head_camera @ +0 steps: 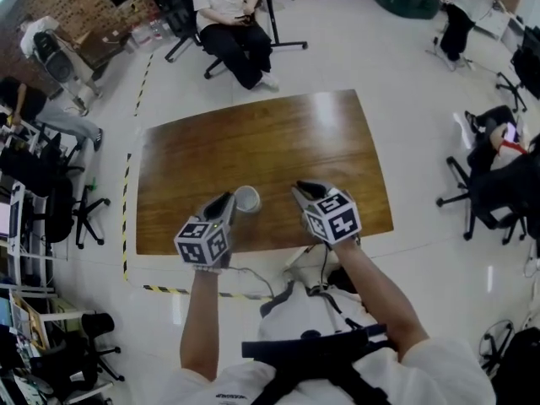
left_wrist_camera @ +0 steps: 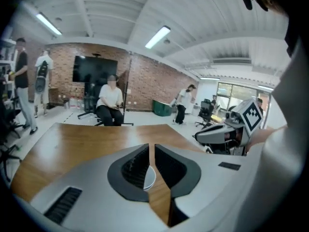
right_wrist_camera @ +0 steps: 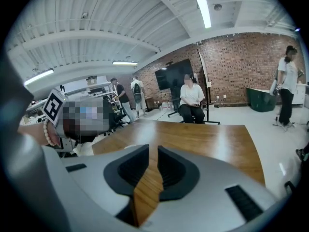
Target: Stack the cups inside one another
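A white cup (head_camera: 246, 198) stands upright on the wooden table (head_camera: 278, 142), near its front edge. My left gripper (head_camera: 226, 202) hovers just left of the cup, tips beside the rim and not touching it. In the left gripper view its jaws (left_wrist_camera: 152, 146) stand a narrow slit apart with nothing between them, and a sliver of the cup (left_wrist_camera: 149, 177) shows below them. My right gripper (head_camera: 304, 191) is to the right of the cup, apart from it. Its jaws (right_wrist_camera: 153, 148) are slightly apart and empty, over bare wood.
The table's front edge (head_camera: 253, 247) lies just under both grippers. A seated person (head_camera: 229, 24) is beyond the far edge. Office chairs (head_camera: 481, 184) stand to the right and left. Yellow-black tape (head_camera: 126, 218) marks the floor on the left.
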